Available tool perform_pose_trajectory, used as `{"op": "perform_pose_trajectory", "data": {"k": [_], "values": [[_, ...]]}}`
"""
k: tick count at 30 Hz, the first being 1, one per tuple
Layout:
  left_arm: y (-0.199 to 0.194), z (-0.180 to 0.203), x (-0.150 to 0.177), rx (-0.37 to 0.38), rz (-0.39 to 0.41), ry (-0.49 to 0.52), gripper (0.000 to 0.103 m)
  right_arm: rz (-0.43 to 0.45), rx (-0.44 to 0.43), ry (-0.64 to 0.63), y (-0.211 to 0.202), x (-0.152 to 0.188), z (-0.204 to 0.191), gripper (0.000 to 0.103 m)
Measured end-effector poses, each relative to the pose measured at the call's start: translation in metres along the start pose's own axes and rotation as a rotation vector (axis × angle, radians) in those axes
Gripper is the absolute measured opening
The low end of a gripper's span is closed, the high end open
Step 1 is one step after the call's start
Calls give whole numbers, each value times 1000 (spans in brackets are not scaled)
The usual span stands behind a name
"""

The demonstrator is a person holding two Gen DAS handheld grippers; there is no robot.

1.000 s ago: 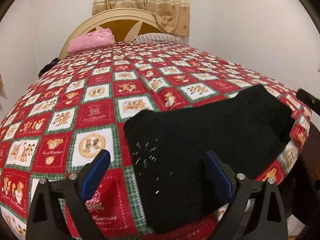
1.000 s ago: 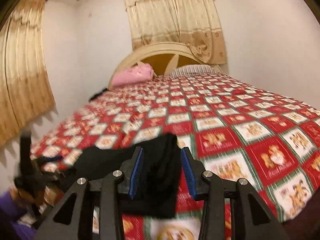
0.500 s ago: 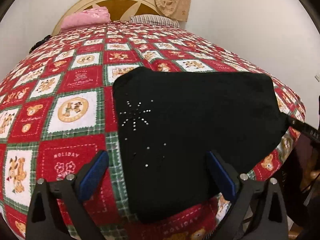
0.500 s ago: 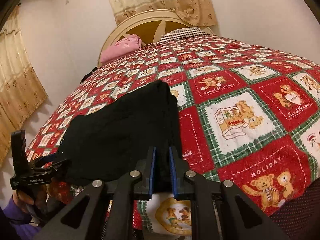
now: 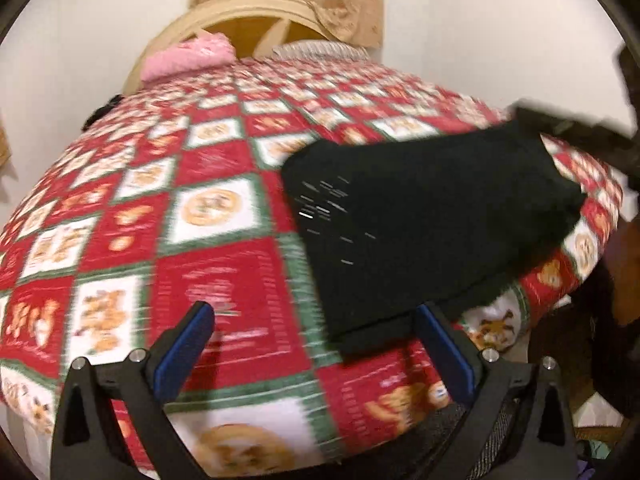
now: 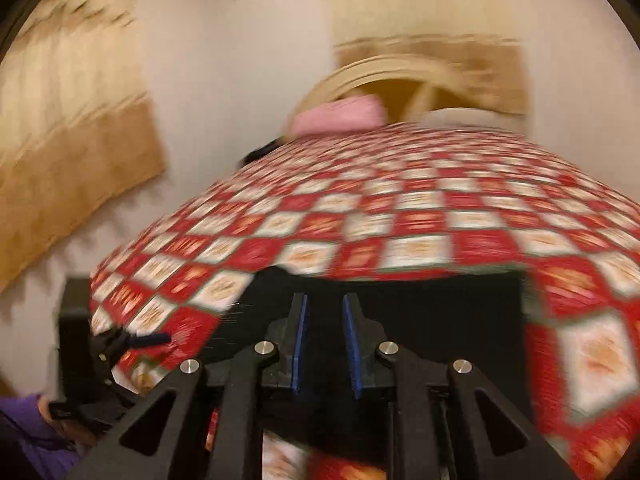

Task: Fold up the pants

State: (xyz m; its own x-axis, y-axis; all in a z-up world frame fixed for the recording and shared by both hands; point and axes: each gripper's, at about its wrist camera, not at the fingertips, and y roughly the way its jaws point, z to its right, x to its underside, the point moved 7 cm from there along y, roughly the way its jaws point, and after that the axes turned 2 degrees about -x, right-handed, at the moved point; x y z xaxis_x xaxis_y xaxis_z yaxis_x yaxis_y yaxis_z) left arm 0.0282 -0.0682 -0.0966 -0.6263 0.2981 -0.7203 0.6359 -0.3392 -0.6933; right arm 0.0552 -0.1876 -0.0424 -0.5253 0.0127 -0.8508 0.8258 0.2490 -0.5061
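The black pants (image 5: 424, 216) lie folded in a flat rectangle on the red, white and green checked bedspread (image 5: 200, 208), near the foot of the bed. Small shiny studs show on their left part. My left gripper (image 5: 316, 344) is wide open and empty, above the bedspread just left of the pants' near corner. In the right wrist view the pants (image 6: 440, 312) lie right in front of my right gripper (image 6: 324, 332), whose blue pads stand a small gap apart with nothing between them. Both views are blurred.
A pink pillow (image 5: 188, 56) and a striped pillow (image 5: 320, 49) lie at the cream headboard (image 5: 248, 12). Curtains hang behind the headboard and on the left wall (image 6: 72, 140). The bed's foot edge (image 5: 560, 280) drops off right of the pants.
My right gripper opened from shut at the pants' edge and drew back, swinging left. My left gripper pulled back to the left of the pants, staying open.
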Motion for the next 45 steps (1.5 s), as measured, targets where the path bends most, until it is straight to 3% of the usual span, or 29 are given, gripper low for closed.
{"op": "perform_pose_trajectory", "data": {"k": [4, 8, 16, 20, 25, 29, 34, 36, 40, 45], "values": [[-7, -34, -4, -30, 19, -95, 103, -130, -38, -54, 75, -6, -36, 19], [0, -64, 2, -56, 6, -176, 103, -309, -52, -19, 138, 8, -41, 18], [15, -78, 10, -50, -26, -225, 103, -373, -18, 38, 177, 2, -35, 18], [7, -81, 7, -60, 5, -210, 103, -237, -190, 149, 143, -13, -32, 18], [10, -92, 7, -75, 1, -228, 103, -184, -278, 30, 66, 9, -56, 18], [13, -92, 6, -68, -6, -242, 103, -186, -260, -77, 33, 40, -73, 18], [8, -88, 3, -79, -3, -224, 103, -228, -178, -193, 38, 70, -81, 19], [3, -89, 1, -94, 7, -213, 103, -230, -140, -231, 42, 75, -79, 19], [0, -92, 0, -108, 12, -221, 103, -218, -111, -274, 47, 77, -78, 35], [0, -90, -1, -108, 7, -215, 103, -162, -101, -268, 54, 71, -80, 35]]}}
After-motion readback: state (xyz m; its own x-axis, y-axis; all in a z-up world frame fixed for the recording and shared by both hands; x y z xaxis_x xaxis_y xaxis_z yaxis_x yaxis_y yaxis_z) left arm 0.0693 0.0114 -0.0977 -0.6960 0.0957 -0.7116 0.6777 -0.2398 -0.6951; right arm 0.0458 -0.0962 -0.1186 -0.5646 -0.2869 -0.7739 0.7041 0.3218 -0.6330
